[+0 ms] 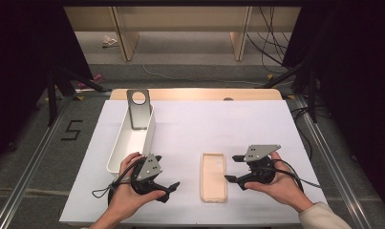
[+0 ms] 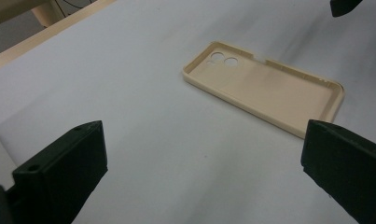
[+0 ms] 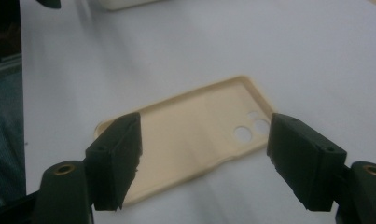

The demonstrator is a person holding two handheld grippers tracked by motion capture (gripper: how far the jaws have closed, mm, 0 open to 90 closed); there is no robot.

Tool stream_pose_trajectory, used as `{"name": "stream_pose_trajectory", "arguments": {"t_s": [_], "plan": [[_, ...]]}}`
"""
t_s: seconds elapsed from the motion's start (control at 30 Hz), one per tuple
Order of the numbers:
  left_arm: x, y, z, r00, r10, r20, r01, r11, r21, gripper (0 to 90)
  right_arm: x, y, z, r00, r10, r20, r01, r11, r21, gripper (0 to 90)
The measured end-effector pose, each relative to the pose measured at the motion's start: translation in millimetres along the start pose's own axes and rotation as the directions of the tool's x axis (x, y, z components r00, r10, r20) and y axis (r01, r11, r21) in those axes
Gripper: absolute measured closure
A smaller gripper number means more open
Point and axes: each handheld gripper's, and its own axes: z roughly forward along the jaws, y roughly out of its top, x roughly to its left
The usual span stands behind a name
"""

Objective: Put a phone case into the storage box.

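Note:
A beige phone case (image 1: pixel 214 176) lies flat and hollow side up on the white table top (image 1: pixel 195 124), its camera holes at the far end. My left gripper (image 1: pixel 171 191) is open to the left of the case with its jaws pointing at it. In the left gripper view the case (image 2: pixel 265 88) lies ahead of the open left gripper (image 2: pixel 204 140), apart from it. My right gripper (image 1: pixel 230 168) is open just right of the case. In the right gripper view, the right gripper (image 3: pixel 206 140) has its jaws spread on either side of the case (image 3: pixel 190 126); I cannot tell if they touch it.
A white oblong bin (image 1: pixel 130 138) stands at the back left, with a grey metal plate (image 1: pixel 139 109) with a round hole leaning inside it. The table's wooden far edge (image 1: pixel 195 94) borders a grey floor with cables. Metal rails run along both sides.

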Motion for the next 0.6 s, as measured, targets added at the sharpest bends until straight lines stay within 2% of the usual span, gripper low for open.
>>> {"name": "stream_pose_trajectory", "arguments": {"t_s": [0.07,0.13,0.2,0.27,0.37,0.47,0.53,0.57,0.6], "plan": [[-0.2,-0.5,0.0,1.0000,0.001,0.000,-0.001,1.0000,0.005,0.0,3.8,2.9,3.1,0.9995,-0.031,-0.007,0.032,0.999,0.039,28.8],[-0.3,-0.6,0.0,1.0000,0.003,-0.001,-0.003,1.0000,0.007,0.0,11.0,7.3,8.8,0.9974,-0.070,-0.019,0.071,0.993,0.091,29.5],[-0.4,-0.4,0.0,1.0000,0.003,-0.001,-0.003,1.0000,0.007,0.0,17.0,10.9,14.8,0.9931,-0.112,-0.034,0.116,0.983,0.140,30.2],[-0.6,-0.5,0.2,1.0000,0.003,-0.002,-0.003,1.0000,0.007,0.0,23.1,13.9,20.4,0.9903,-0.134,-0.037,0.139,0.973,0.185,30.7],[-0.8,-0.7,0.8,1.0000,0.004,0.000,-0.004,1.0000,0.009,0.0,31.3,17.7,30.5,0.9803,-0.188,-0.061,0.197,0.946,0.256,30.9],[-0.8,-0.6,1.3,1.0000,0.005,0.001,-0.005,0.9999,0.010,0.0,41.3,20.5,40.3,0.9706,-0.224,-0.088,0.241,0.909,0.339,31.7],[-0.9,-0.6,1.6,1.0000,0.006,0.001,-0.006,0.9999,0.011,0.0,47.3,23.0,47.2,0.9617,-0.257,-0.097,0.274,0.886,0.375,31.7],[-0.9,-0.5,1.6,1.0000,0.007,0.002,-0.007,0.9999,0.011,0.0,49.1,24.2,49.6,0.9581,-0.267,-0.103,0.286,0.877,0.386,31.9],[-0.9,-0.5,1.6,1.0000,0.007,0.002,-0.007,0.9999,0.011,0.0,52.4,26.3,53.5,0.9543,-0.279,-0.109,0.298,0.862,0.410,32.5]]}}
